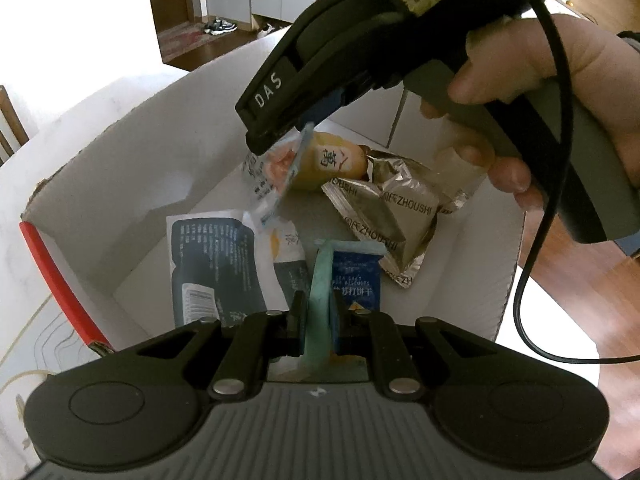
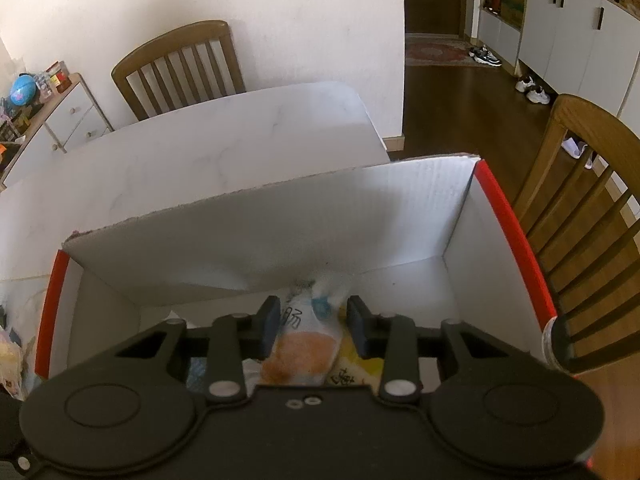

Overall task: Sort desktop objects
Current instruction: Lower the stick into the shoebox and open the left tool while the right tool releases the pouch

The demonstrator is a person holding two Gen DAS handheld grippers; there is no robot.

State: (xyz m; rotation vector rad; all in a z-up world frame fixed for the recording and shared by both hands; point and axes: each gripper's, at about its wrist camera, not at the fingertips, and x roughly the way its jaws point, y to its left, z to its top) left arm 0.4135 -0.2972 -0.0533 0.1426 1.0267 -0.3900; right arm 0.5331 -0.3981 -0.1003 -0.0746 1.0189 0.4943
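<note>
Left wrist view looks down into a white cardboard box [image 1: 100, 208] with red-taped edges, standing on a pale table [image 2: 224, 148], and both grippers hang over its open top. On the box floor lie two silver foil packets [image 1: 392, 216], a yellow packet [image 1: 320, 160], a dark blue-grey pouch [image 1: 208, 264] and a blue biscuit packet [image 1: 356, 280].

Over this pile the right gripper [image 1: 294, 140], held in a person's hand [image 1: 560, 92], has its jaws drawn in on a clear snack packet [image 1: 272, 180] with orange contents, which dangles below the tips above the yellow packet. The left gripper [image 1: 318, 320] is closed tight on a thin teal strip [image 1: 320, 300] that stands up between its fingers; what the strip belongs to cannot be told.

Judged from this, the step in hand is dropping the snack packet into the box. To do it well, the right gripper should stay inside the box walls, sink closer to the pile, then spread its jaws fully so the film slips free rather than clinging to a pad. The left gripper should hold clear of the drop.
</note>
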